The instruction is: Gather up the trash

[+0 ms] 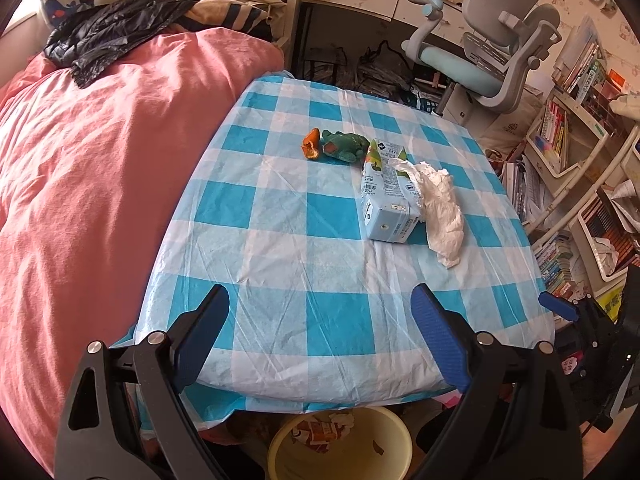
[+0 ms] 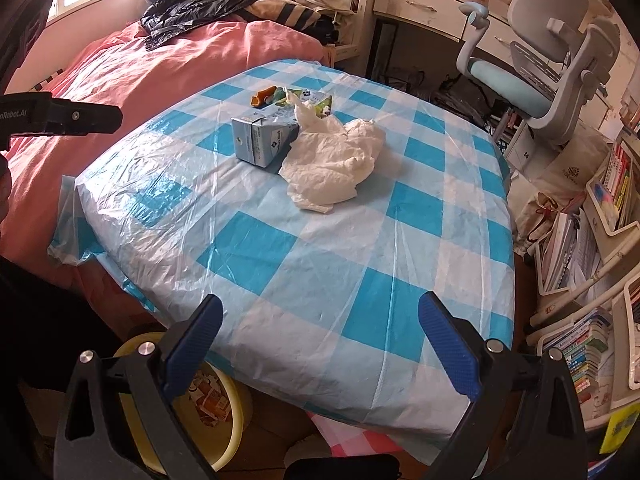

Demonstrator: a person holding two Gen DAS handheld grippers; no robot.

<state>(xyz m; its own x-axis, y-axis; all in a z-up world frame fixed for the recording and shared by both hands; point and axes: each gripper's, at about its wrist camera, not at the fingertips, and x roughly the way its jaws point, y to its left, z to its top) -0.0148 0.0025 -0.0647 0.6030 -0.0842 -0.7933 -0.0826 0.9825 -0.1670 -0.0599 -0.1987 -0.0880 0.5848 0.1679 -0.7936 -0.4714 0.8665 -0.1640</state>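
Both grippers — left gripper (image 1: pixel 320 312), right gripper (image 2: pixel 320 320) — are wide and empty; next we reach the tissue (image 2: pixel 334 166) at frame centre for the bin (image 1: pixel 340 444).

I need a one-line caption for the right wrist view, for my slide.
Open right hand-held gripper faces crumpled tissue and milk carton on the checked table.

Both wrist cameras look down and forward from the near edge of the blue-and-white checked plastic-covered table (image 1: pixel 304 216) (image 2: pixel 360 240), the left from nearer the pink bedspread (image 1: pixel 100 160), sharing the tabletop centre and the grey-and-blue desk chair (image 1: pixel 492 48) at upper right.
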